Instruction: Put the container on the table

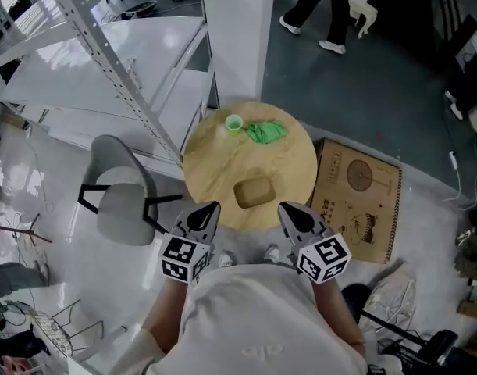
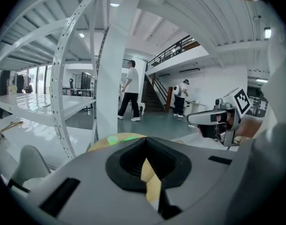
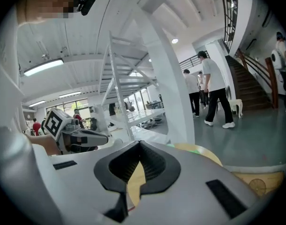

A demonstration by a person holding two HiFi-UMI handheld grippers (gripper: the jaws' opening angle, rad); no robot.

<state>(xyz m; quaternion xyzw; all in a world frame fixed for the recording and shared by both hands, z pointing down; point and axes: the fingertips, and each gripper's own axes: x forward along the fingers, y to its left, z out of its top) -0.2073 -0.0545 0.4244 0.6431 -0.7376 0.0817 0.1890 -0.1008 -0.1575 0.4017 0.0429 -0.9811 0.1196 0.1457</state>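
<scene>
A shallow rectangular wooden container (image 1: 254,192) rests on the round wooden table (image 1: 203,158), near its front edge. Farther back on the table are a small green cup (image 1: 233,123) and a green cloth (image 1: 266,132). My left gripper (image 1: 210,208) hangs over the front left rim, shut and holding nothing. My right gripper (image 1: 286,207) hangs over the front right rim, also shut with nothing in it. Both point level across the table, a little short of the container. The left gripper view shows the closed left gripper (image 2: 145,139) with the table's edge (image 2: 98,144) past it. The right gripper (image 3: 140,143) looks the same in its own view.
A grey chair (image 1: 121,203) stands left of the table. A flat printed cardboard box (image 1: 360,198) lies on the floor to the right. A white shelving frame (image 1: 105,61) and a white pillar (image 1: 234,37) rise behind. A person (image 1: 325,14) walks at the far side.
</scene>
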